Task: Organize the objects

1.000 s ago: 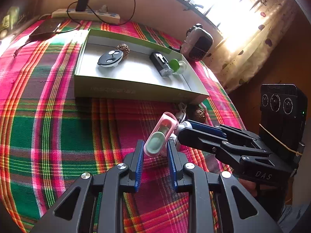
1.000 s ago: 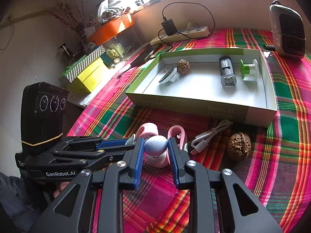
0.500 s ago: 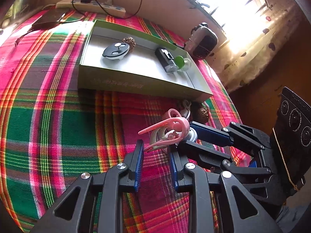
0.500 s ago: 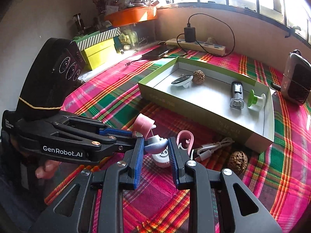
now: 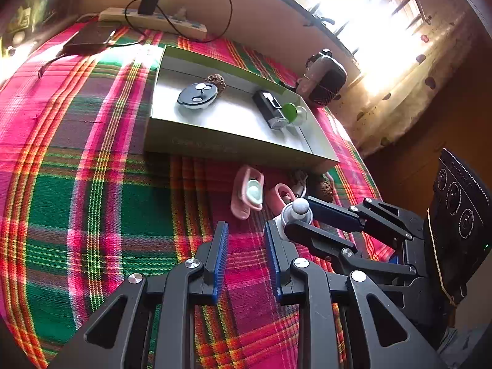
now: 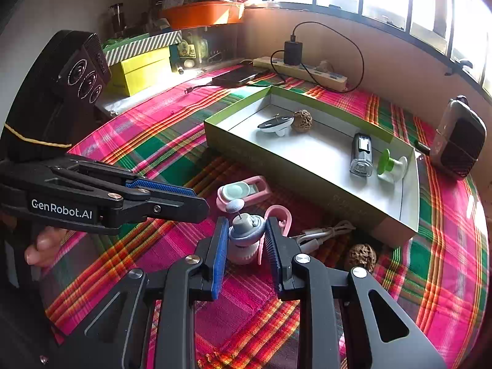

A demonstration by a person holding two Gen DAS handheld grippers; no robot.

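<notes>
A small grey-and-white device [image 6: 246, 240] with a pink hook stands between the blue pads of my right gripper [image 6: 246, 222], which is shut on it just above the plaid cloth. In the left wrist view that gripper [image 5: 299, 213] reaches in from the right with the device [image 5: 296, 210] at its tips. The device's pink cap [image 5: 247, 192] with a mint insert lies loose on the cloth [image 6: 243, 192], ahead of my left gripper [image 5: 245, 227]. Its jaws stand apart with nothing between them. The left gripper [image 6: 200, 203] comes in from the left, beside the cap.
A green-edged box [image 6: 307, 181] behind the cap holds a round dark-lidded piece [image 6: 275, 123], a walnut [image 6: 302, 120], a grey device [image 6: 361, 153] and a green spool [image 6: 389, 163]. A white cable [image 6: 323, 233] and another walnut [image 6: 359, 253] lie before the box. A power strip [image 6: 304, 69] runs along the far wall.
The pink cap has left my left gripper and come off the device; it now lies on the cloth. My right gripper has rolled with the device still in it.
</notes>
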